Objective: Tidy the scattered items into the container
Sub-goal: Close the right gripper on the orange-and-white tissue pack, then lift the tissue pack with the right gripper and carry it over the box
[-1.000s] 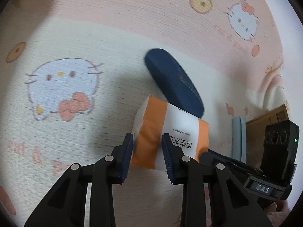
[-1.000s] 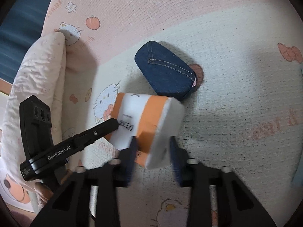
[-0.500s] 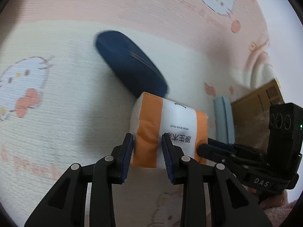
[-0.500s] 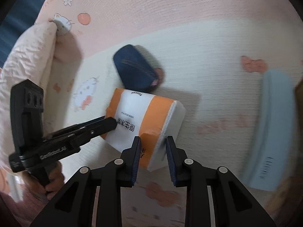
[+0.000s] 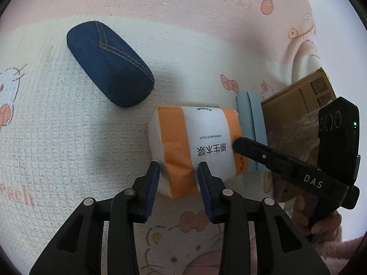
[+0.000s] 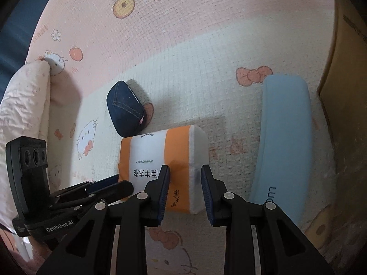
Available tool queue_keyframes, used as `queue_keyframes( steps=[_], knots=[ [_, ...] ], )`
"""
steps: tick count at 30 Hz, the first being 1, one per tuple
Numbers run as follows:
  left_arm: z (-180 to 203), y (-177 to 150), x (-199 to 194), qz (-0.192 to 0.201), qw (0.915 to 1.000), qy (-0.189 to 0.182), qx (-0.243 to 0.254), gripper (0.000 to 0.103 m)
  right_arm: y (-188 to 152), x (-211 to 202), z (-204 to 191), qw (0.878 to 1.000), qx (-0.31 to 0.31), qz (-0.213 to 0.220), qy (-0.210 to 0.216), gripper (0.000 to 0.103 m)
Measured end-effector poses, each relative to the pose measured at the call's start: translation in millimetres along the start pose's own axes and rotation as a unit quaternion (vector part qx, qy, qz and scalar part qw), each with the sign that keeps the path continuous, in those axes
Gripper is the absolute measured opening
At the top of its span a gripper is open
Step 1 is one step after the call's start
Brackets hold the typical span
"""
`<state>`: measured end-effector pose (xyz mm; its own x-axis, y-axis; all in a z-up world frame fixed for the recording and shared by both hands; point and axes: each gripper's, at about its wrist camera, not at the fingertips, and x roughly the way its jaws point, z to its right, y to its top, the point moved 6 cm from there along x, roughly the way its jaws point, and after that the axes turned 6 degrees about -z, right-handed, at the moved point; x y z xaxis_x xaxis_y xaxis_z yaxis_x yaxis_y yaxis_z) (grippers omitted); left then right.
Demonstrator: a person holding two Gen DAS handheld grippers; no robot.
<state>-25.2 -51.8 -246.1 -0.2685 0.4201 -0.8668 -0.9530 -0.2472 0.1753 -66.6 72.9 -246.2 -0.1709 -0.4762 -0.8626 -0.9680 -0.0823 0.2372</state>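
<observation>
The tissue pack (image 5: 197, 146) sits between both grippers, not yet in the box (image 5: 296, 105). The left gripper (image 5: 179, 183) is opening around it; the right gripper (image 6: 185, 189) squeezes its end. The denim case (image 5: 107, 64) and blue case (image 6: 284, 142) beyond wait too.

Soft, even indoor light, moderately dim; no glare. Brightest patch at upper-right rim of left wrist view, washed near white. Denim case (image 5: 107, 65) throws soft shadow onto mat (image 5: 57, 137) toward its far side; tissue pack (image 6: 160, 160) likewise, faint. Both views sharp at centre; strong fisheye bending and dark vignette at corners. Cardboard box (image 5: 296, 105) edge slightly smeared
</observation>
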Motion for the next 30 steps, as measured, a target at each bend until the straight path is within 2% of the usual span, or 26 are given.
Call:
queue_keyframes(
  steps=[4, 13, 17, 24, 30],
  knots=[
    [-3.3, 3.4, 1.2, 0.001, 0.9997, -0.011, -0.02, 0.047, 4.5, 2.8, 1.1, 1.0, -0.01, -0.001, -0.006, 0.034],
    [-5.6, 18.1, 4.5, 0.021, 0.9972, -0.047, -0.055, 0.048, 9.2, 13.9, 3.1, 1.0, 0.0, -0.005, 0.018, 0.035],
    [-2.3, 22.4, 12.6, 0.011, 0.9986, -0.032, -0.041, 0.048, 11.7, 16.9, 5.3, 1.0, 0.01, -0.009, 0.027, 0.036],
    [2.5, 18.7, 4.3, 0.016, 0.9992, -0.026, -0.028, 0.044, 12.7, 8.8, -10.9, 0.999, -0.04, 0.003, -0.015, 0.036],
    [20.4, 28.8, -33.1, 0.061, 0.9974, -0.037, -0.007, 0.044, 23.2, -30.4, -30.0, 0.996, -0.068, 0.055, -0.025, 0.036]
  ],
)
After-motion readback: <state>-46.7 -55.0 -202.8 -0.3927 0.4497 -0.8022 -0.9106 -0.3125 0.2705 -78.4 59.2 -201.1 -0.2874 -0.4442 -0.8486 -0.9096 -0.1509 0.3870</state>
